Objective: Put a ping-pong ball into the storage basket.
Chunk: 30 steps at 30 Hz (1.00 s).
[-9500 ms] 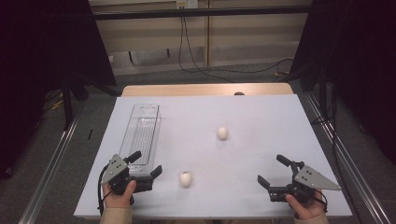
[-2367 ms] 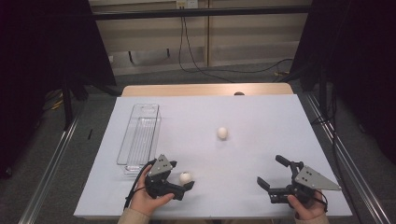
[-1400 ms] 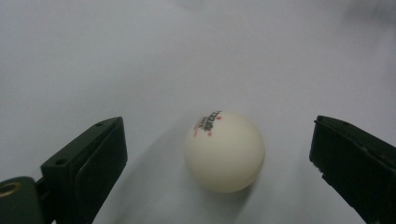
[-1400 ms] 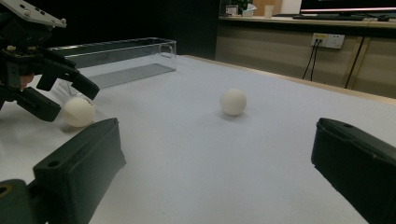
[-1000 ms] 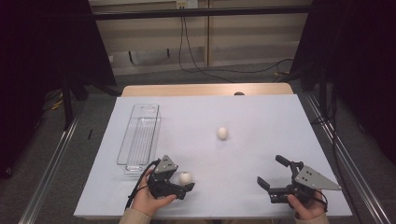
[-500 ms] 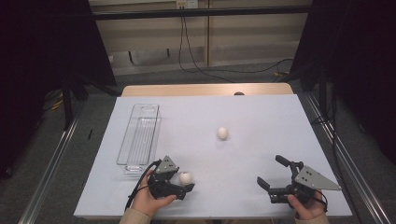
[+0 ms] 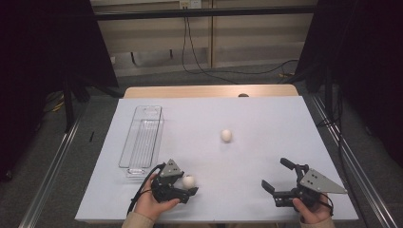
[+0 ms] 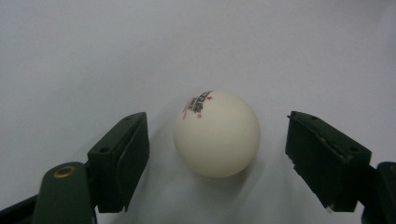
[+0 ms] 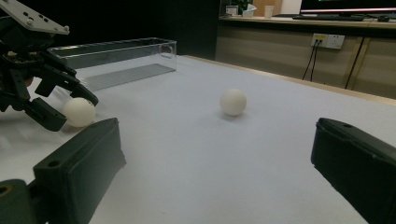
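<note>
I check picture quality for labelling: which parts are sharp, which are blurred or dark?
Left gripper view: the near ball and its red print are sharp, with a soft shadow beneath. Right gripper view: that gripper's own jaws blur. High view: the table is evenly lit and the surroundings are dark.

Bare table (image 7: 266, 142) between grippers; lone ball (image 7: 226, 136) mid-table.

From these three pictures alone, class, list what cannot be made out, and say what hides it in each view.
1. Print on the near ball: left gripper view, red and black marks too small and blurred to read.
2. Far end of the clear tray: right gripper view, hidden behind the left gripper.
3. The person's forearms: high view, cut off by the bottom edge.
4. Far ball: high view, too small to tell any print.
</note>
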Each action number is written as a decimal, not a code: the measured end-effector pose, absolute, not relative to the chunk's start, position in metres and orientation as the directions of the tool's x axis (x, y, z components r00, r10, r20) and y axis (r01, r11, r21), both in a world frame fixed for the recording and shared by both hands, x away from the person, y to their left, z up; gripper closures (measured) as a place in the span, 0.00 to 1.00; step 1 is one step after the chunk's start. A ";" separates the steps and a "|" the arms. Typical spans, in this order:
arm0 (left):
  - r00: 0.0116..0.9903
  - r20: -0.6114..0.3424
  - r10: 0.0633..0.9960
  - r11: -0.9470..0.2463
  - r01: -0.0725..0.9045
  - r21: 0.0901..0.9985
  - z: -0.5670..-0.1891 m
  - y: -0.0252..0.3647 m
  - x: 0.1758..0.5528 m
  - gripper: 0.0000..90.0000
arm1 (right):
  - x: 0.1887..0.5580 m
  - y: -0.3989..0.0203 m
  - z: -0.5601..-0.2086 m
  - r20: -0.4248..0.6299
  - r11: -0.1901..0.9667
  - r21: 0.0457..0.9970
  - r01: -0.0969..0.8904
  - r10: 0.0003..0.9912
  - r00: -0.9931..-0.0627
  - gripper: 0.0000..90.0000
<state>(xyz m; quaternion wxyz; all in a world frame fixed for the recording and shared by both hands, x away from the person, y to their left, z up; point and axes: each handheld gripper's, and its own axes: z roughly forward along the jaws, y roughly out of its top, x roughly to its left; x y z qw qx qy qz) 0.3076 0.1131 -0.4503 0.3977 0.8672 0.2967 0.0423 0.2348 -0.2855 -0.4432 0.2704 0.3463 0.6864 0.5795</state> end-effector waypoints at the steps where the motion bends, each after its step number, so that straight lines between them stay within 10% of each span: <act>1: 0.820 -0.162 0.549 -0.504 0.479 0.718 -0.450 0.113 0.308 0.25 | 0.235 -0.285 -0.443 0.030 0.088 0.983 0.162 0.789 -0.614 0.01; 30: 0.830 -0.149 0.538 -0.530 0.470 0.705 -0.451 0.112 0.308 0.45 | 0.234 -0.286 -0.443 0.029 0.087 0.983 0.159 0.790 -0.612 0.02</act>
